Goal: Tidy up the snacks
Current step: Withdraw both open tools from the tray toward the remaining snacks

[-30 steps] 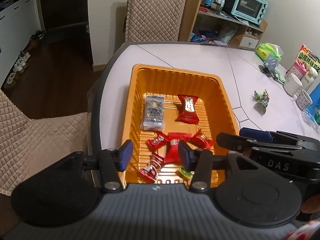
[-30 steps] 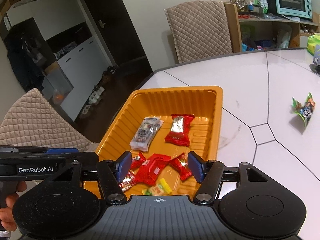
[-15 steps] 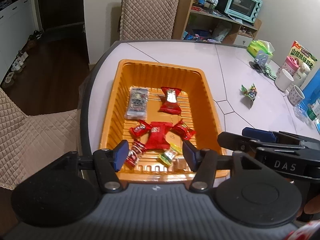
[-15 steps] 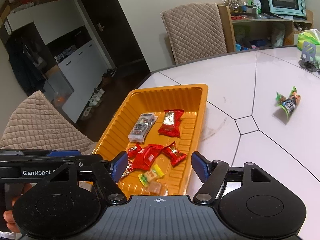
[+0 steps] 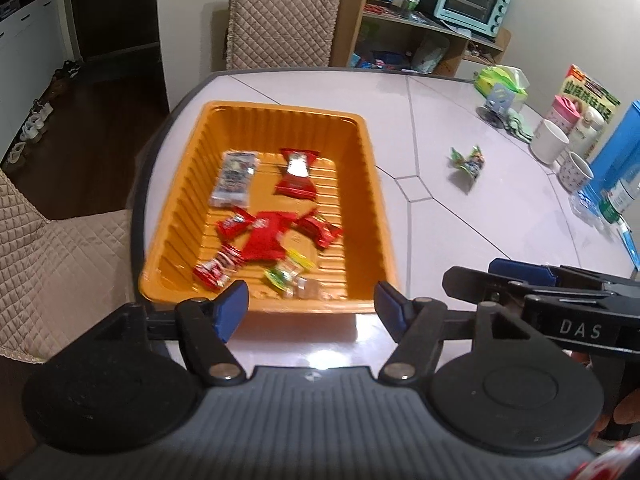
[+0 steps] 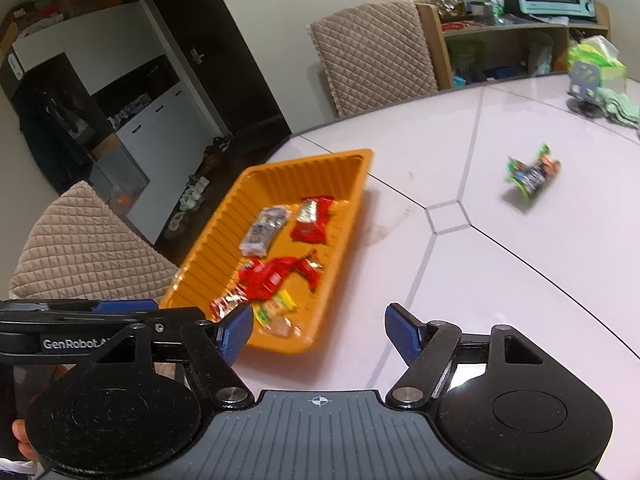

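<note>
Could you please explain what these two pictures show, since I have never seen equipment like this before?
There is no robot: a person holds one tool in each hand, each with a fisheye camera looking along its two blue-padded fingers. One picture comes from the left hand-held gripper, the other from the right hand-held gripper. Both are open and hold nothing. On the pale tiled table sits an orange ribbed plastic tray containing red-wrapped snacks and a silvery packet. One green snack packet lies outside the tray.
</note>
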Tool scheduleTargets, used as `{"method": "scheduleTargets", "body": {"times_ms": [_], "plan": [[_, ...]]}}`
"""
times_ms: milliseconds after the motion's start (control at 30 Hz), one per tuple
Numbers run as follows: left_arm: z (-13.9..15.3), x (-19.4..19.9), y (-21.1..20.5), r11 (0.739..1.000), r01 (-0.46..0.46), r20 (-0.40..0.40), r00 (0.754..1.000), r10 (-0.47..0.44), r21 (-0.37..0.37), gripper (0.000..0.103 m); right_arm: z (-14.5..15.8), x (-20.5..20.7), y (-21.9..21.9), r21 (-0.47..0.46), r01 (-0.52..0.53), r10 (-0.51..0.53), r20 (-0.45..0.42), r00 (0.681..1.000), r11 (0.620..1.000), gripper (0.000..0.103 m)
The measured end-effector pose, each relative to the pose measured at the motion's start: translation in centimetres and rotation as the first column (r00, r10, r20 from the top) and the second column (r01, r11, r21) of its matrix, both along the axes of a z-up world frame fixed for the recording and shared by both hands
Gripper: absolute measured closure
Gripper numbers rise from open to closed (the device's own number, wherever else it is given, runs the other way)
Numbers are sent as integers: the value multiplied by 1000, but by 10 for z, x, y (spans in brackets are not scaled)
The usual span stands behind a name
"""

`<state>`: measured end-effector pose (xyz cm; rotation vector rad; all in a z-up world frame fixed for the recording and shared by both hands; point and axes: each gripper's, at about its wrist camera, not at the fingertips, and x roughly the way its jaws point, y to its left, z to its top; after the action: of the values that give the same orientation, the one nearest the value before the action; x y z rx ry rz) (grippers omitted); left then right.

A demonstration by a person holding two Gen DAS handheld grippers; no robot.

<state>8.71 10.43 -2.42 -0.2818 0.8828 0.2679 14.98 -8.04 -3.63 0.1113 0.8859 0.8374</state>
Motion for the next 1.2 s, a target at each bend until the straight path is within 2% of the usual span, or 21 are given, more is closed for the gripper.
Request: {"method": "scheduleTargets", "body": {"times_ms": [267, 500, 733, 933, 1200], "plan": [[-2, 12, -55, 999, 50, 12, 999, -50, -8, 37, -9, 11, -59, -31, 45, -46, -26, 999, 998, 30], [-6, 42, -103, 995, 105, 20, 994, -105, 1, 37, -12, 31, -112, -38, 118, -119, -29, 992, 992, 30], [-11, 75, -131, 989, 148, 16, 989, -148, 10, 37, -18, 53, -153, -58, 198, -200, -33, 979, 978, 30], [-10, 107, -137, 982, 183, 27, 982, -184, 34, 37, -18, 74, -161, -69, 249, -251, -21, 968, 966, 30], [-14, 158, -126, 973, 225, 22, 974, -226, 44, 37, -17, 106, -147, -64, 304, -306, -21, 952, 950, 30]]}}
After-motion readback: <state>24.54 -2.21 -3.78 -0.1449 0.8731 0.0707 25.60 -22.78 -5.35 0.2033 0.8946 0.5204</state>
